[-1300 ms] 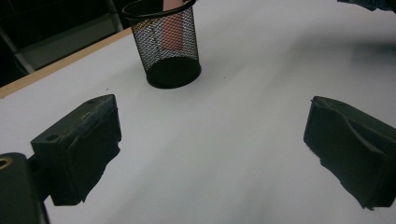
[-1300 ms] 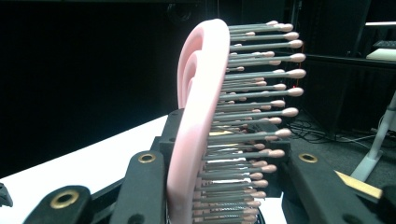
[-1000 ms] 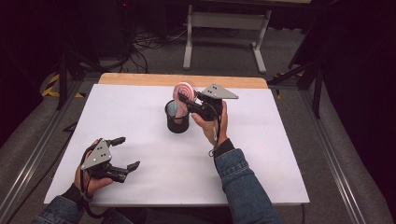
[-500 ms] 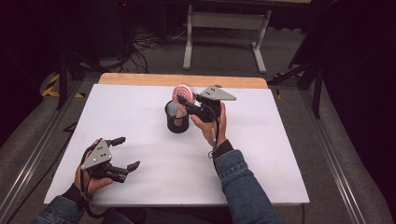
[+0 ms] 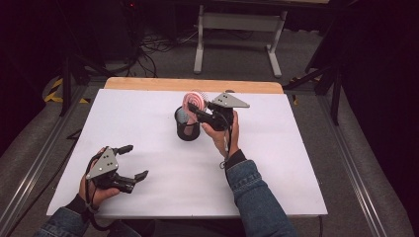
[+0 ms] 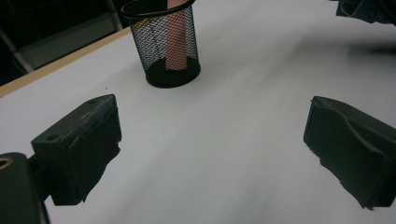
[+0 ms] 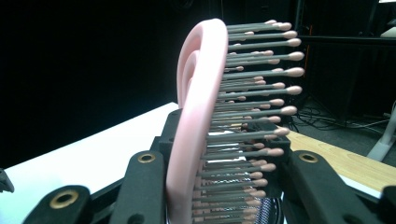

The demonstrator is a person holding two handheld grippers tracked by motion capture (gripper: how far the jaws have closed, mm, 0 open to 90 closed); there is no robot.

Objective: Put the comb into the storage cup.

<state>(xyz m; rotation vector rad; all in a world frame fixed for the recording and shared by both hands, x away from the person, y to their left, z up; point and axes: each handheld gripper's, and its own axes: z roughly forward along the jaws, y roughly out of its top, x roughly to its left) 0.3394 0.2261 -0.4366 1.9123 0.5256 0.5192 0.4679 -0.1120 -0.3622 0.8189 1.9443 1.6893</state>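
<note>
Pink hairbrush (image 7: 198, 116) stands handle-down in the black mesh cup (image 5: 187, 126), at 12 o'clock from table centre. Right gripper (image 5: 197, 112) clamps its head (light, rigid plastic; bristles flex, so grip the solid rim). Left gripper (image 5: 132, 161) rests at 8 o'clock, jaws wide, empty.

We see a black wire-mesh cup (image 6: 167, 44), its metal rim faintly glossy, standing on a smooth, matt white table top (image 5: 148, 128) whose far edge shows bare pale wood. The hairbrush (image 7: 201, 116) looks like smooth, slightly shiny pink plastic, with grey bristles ending in rounded pink tips. The left gripper (image 6: 215, 149) has jaws padded in matt black, somewhat rough and ragged at the edges, and the right gripper (image 5: 195, 112) carries a dull grey metal-looking plate.
</note>
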